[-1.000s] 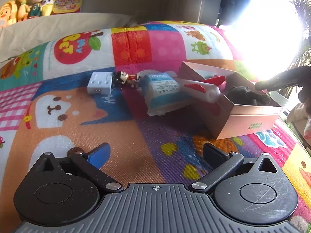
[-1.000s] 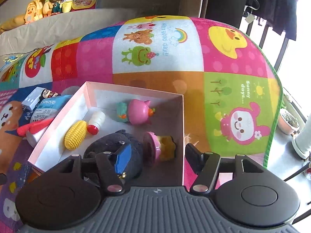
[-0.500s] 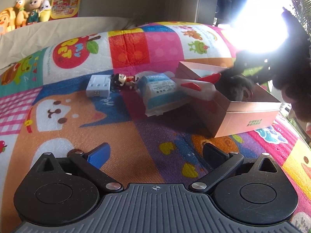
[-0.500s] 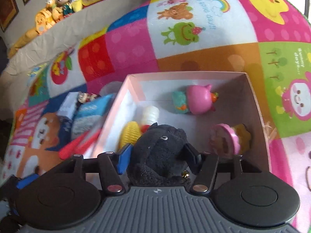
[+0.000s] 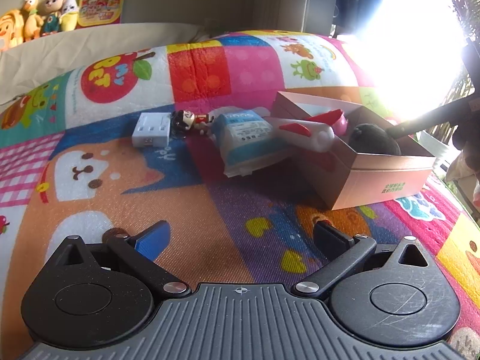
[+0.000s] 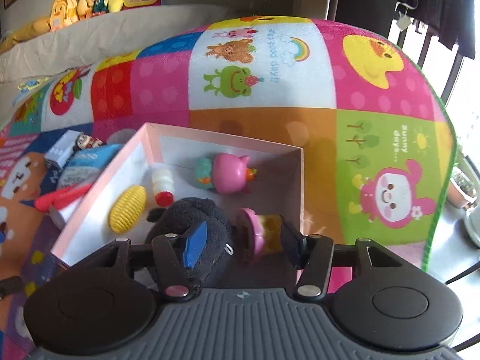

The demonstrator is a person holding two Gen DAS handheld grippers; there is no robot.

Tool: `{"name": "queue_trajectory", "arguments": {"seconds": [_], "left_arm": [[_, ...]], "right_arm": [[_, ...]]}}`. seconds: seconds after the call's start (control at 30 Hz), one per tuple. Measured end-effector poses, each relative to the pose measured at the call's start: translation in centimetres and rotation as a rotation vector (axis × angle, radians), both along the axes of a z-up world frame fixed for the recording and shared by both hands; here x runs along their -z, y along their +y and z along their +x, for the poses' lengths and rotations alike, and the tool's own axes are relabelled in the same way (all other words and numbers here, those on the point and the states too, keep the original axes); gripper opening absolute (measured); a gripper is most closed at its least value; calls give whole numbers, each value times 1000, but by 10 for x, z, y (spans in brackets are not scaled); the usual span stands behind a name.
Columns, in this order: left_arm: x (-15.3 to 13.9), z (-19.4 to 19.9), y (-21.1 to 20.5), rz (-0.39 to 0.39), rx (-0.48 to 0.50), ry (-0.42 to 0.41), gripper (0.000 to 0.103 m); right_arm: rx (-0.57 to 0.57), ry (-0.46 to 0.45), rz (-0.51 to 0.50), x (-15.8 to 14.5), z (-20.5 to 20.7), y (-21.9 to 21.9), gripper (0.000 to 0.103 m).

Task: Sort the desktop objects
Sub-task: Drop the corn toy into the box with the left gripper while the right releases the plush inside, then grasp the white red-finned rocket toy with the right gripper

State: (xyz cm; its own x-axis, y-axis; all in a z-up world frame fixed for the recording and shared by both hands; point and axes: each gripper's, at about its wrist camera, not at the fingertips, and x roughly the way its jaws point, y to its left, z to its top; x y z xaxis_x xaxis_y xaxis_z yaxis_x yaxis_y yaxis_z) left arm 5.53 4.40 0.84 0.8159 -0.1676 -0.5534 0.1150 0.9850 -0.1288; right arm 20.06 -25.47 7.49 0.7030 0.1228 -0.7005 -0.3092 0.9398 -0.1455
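Observation:
A pink cardboard box [image 6: 228,142] [image 5: 387,177] lies on the play mat. It holds a black plush toy [image 6: 192,213] [image 5: 373,138], a yellow corn toy [image 6: 127,208], a pink pig toy [image 6: 229,172], a pink-topped cupcake toy [image 6: 255,229] and a small white bottle [image 6: 162,183]. My right gripper [image 6: 240,240] is open above the box's near end, with the plush under its left finger. A red-and-white toy plane [image 5: 306,132] leans on the box rim. A blue tissue pack [image 5: 246,138], a small figurine [image 5: 192,120] and a white adapter [image 5: 151,129] lie left of the box. My left gripper [image 5: 240,237] is open and empty, low over the mat.
The colourful play mat [image 5: 210,69] covers the surface and ends at a green edge [image 6: 444,162] on the right. Stuffed toys [image 5: 39,15] line a ledge at the back. A bright window [image 5: 420,39] glares at the right.
My right gripper closed on the black plush toy half a second ago, then opened. The plush now rests in the box. The left gripper stayed nearly still.

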Motion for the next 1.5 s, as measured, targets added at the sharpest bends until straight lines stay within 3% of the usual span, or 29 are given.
{"name": "queue_trajectory", "arguments": {"seconds": [0.2, 0.37, 0.43, 0.57, 0.7, 0.9, 0.97, 1.0, 1.13, 1.3, 1.4, 1.47, 1.5], "left_arm": [[0, 0, 0, 1, 0, 1, 103], [1, 2, 0, 1, 3, 14, 103], [1, 1, 0, 3, 3, 7, 103], [-3, -3, 6, 0, -20, -17, 103], [-6, -7, 16, 35, -56, -12, 103], [-11, -26, 31, 72, -83, -11, 103], [-13, -32, 36, 80, -93, -15, 103], [-13, -34, 39, 79, -99, -16, 103], [-14, -36, 45, 71, -128, -9, 103], [-19, -35, 41, 51, -114, -13, 103], [-24, -30, 30, 56, -75, -25, 103], [-27, -21, 20, 86, -32, -47, 103], [-29, -15, 15, 109, -12, -58, 103]], "right_arm": [[10, -13, -18, -4, -2, 3, 50], [38, -88, 219, -48, -8, -9, 56], [9, -134, 225, -58, -19, 4, 56], [-178, -248, 114, -57, -61, 58, 56], [-384, -313, -31, -32, -98, 125, 56], [-405, -380, -333, 31, -89, 192, 55], [-405, -402, -415, 44, -87, 196, 41], [-406, -394, -428, 45, -87, 193, 24], [-411, -386, -275, 16, -114, 171, 24], [-507, -159, 72, -27, -156, 115, 23], [-499, -95, 167, -31, -179, 76, 23], [-458, -93, 206, -27, -190, 50, 31], [-424, -103, 221, -27, -194, 38, 42]]}}
